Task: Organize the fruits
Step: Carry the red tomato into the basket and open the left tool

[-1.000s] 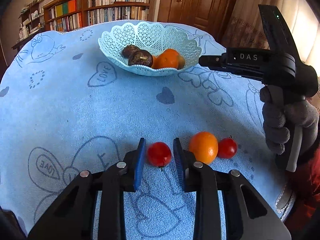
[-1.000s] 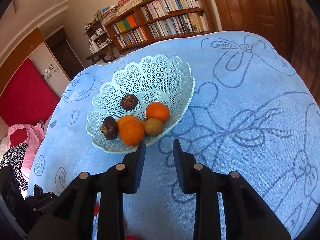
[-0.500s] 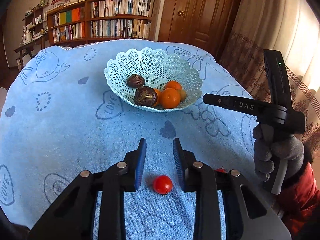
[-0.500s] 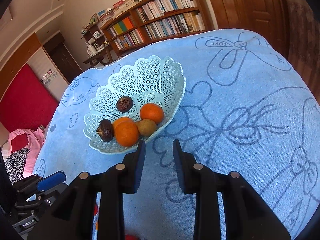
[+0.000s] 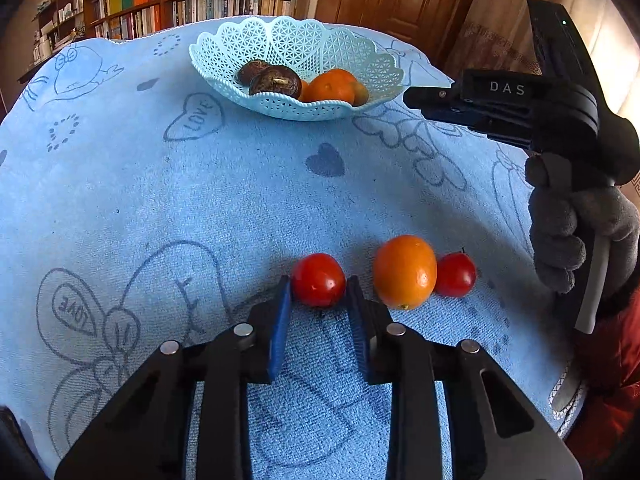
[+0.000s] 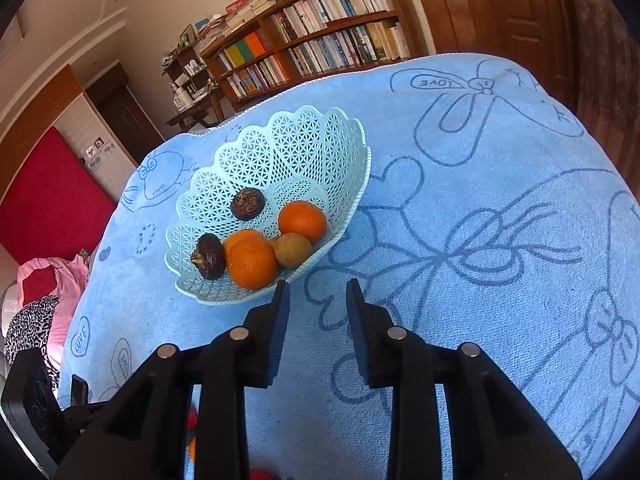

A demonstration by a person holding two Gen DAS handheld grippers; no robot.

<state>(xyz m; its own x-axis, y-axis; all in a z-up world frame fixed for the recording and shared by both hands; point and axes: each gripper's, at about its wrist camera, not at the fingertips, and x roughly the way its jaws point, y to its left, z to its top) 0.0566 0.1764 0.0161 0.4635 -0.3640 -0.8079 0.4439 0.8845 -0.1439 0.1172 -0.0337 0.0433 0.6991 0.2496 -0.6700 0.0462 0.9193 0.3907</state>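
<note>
Left gripper [image 5: 318,300] lowered to the tabletop [image 5: 200,208], fingers [image 5: 280,320] apart and straddling the near tomato [image 5: 318,279], which sits between the tips but not yet clamped; probably lined up this way for a squeeze and lift. Just to the right, an orange [image 5: 405,271] touching a 2nd tomato [image 5: 456,274], both waiting on the blue cloth. Well beyond, at the far side, the lattice basket [image 5: 296,40], already holding 2 dark fruits, oranges and 1 small brownish fruit. Right gripper [image 6: 318,300] held aloft near the basket rim, fingers [image 6: 276,320] apart and empty, likely kept clear of the pick. Gentle closing advisable: soft tomato skin, round shape prone to rolling.
</note>
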